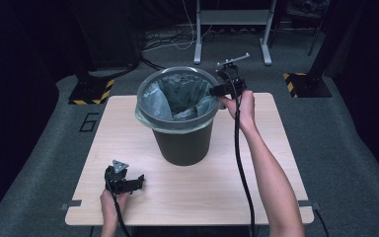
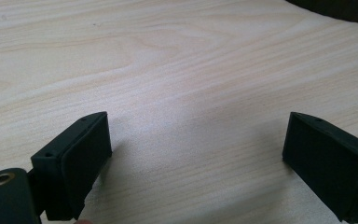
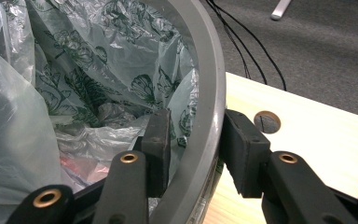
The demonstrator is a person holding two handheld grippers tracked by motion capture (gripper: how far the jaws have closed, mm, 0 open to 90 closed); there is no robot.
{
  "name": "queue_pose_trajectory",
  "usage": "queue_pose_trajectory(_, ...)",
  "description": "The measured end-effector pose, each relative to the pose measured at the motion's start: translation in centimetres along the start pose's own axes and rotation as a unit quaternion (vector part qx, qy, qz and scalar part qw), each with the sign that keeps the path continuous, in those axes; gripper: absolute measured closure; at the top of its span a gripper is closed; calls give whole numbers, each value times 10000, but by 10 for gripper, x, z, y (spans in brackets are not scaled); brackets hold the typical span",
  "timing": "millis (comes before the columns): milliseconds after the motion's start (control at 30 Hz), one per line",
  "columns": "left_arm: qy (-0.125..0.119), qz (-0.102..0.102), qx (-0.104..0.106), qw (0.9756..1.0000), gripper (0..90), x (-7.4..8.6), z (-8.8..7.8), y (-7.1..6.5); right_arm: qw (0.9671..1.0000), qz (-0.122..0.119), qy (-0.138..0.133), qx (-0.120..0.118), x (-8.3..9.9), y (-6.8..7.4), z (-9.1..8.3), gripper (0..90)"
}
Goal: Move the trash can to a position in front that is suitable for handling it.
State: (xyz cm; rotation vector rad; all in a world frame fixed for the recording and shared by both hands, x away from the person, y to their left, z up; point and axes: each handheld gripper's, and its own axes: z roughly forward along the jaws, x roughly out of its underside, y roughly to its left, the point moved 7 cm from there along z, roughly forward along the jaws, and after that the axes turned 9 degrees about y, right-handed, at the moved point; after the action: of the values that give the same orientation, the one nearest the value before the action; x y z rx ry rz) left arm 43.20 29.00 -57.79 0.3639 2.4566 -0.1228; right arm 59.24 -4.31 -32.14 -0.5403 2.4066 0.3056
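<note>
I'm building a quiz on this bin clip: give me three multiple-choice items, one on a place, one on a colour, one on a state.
1. Where does the bin stand?
A. on the table
B. on the floor
C. on a chair

2. What colour is the ring round the bin's top?
A. red
B. grey
C. yellow

3. How does the left hand-held gripper stand?
A. shut on the bag
C. shut on a cable
B. open, nothing between its jaws

Answers:
1 A: the high view shows the bin on the wooden table.
2 B: the ring is grey in the right gripper view too, where the right hand-held gripper straddles it above the bag.
3 B: its own view shows the jaws wide apart over bare wood.
</note>
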Motion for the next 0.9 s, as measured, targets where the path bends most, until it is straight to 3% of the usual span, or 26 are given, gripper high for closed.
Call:
queue_pose_trajectory(600, 7, -11, 10, 10000, 75, 0, 0, 0, 9997, 184, -61, 155, 16, -29, -16, 628)
queue_pose_trajectory(900, 10, -13, 17, 10000, 75, 0, 0, 0, 9996, 219, -87, 138, 20, -35, -20, 622)
